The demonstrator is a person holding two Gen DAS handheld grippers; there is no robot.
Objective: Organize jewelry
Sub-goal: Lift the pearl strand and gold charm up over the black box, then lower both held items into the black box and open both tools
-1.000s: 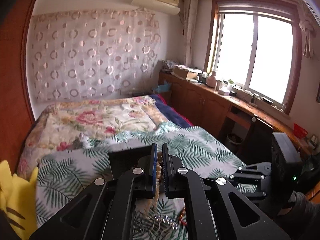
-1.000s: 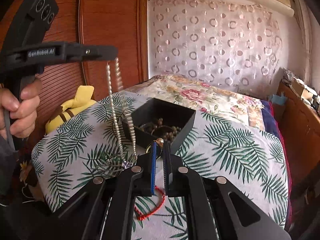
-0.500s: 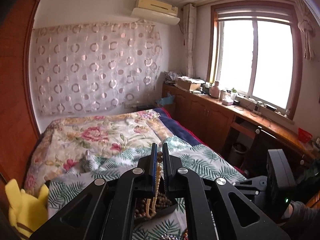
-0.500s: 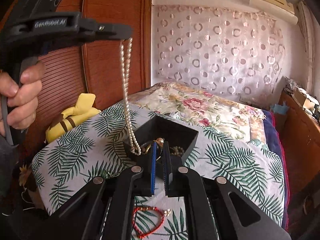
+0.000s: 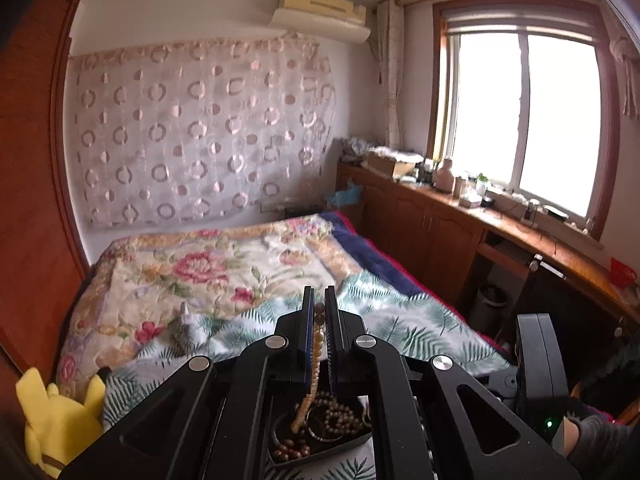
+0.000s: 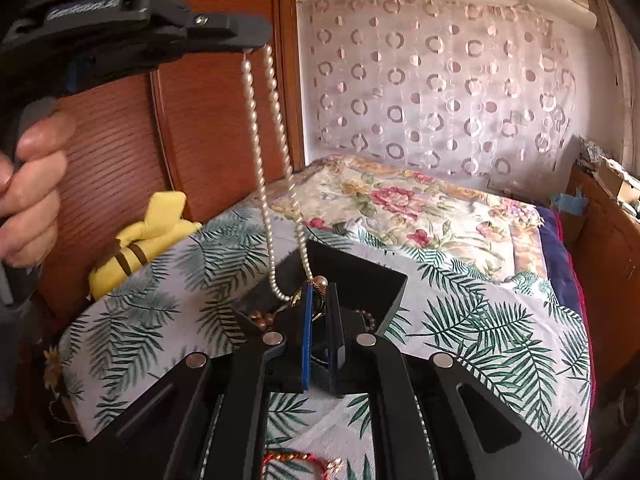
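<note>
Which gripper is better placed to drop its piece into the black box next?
Left. The left gripper holds the pearl necklace with its loop already dangling over the black box. The right gripper sits lower.

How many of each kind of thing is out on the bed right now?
Pearl necklace: 1
Black tray: 1
Red bracelet: 1
Yellow plush toy: 1
Total: 4
</note>
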